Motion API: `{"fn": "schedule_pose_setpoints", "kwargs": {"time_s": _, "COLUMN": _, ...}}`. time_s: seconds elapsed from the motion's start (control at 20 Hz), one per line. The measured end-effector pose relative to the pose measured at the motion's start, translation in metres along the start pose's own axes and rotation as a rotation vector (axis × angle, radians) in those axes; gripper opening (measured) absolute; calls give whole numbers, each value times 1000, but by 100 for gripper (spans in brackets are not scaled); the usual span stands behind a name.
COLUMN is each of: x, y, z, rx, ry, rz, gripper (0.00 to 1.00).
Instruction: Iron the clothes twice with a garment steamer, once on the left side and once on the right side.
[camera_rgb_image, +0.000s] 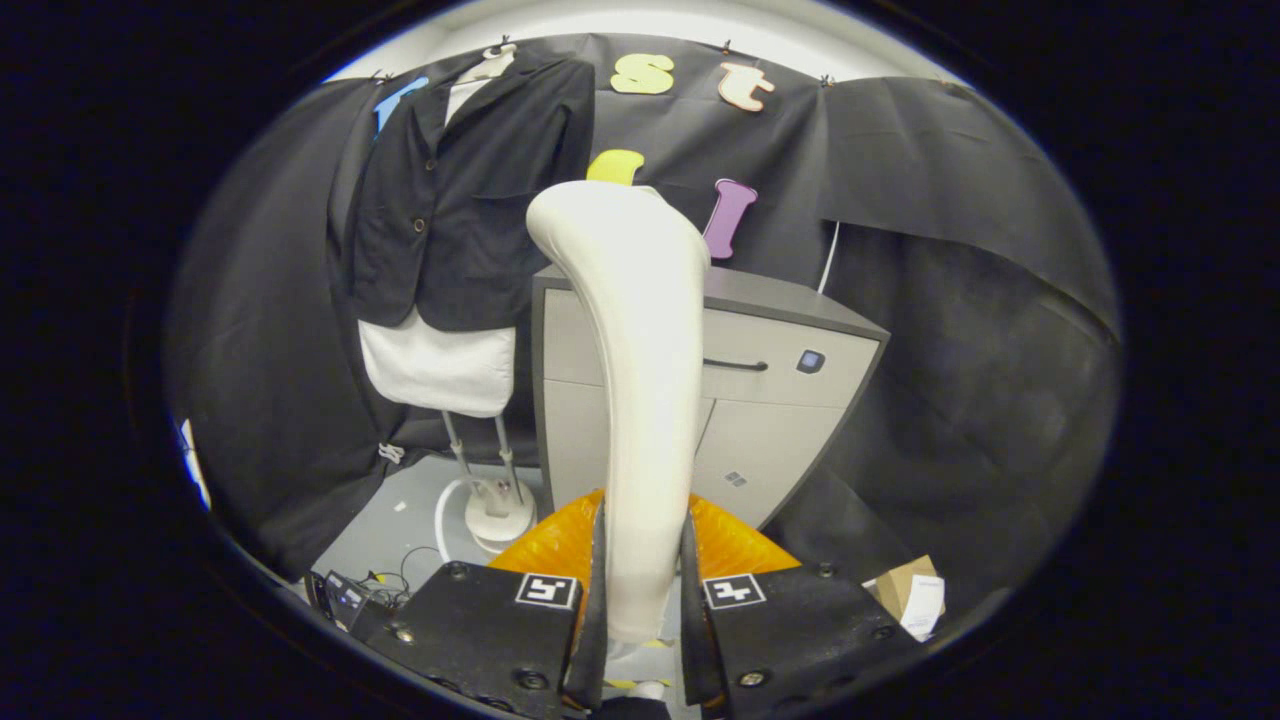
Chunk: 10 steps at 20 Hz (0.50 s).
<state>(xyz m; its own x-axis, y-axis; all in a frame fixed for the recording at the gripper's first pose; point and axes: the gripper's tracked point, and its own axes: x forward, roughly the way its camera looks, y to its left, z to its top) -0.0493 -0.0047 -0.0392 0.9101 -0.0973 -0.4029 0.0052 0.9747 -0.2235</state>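
Between the two fingers of the hand-held gripper (640, 590) stood the white garment steamer (640, 380), squeezed tight from both sides so it would not slip. Its head pointed up, well apart from the dark jacket (470, 200) hanging on a dummy (440, 365). Behind it, the grey cabinet (780, 400) had its drawers closed.

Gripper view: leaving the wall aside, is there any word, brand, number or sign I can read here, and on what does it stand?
No text can be read.
Gripper, shut on the garment steamer: two square coded markers, patterns, not words.
Cabinet: badge and a small mark, too small to read.
Paper slip on the cardboard box: print too blurred.
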Motion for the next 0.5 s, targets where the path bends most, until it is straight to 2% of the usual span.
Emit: {"fn": "schedule_pose_setpoints", "kwargs": {"time_s": 0.5, "x": 3, "y": -70, "z": -20, "rx": 29, "ry": 33, "rz": 14, "gripper": 33}}
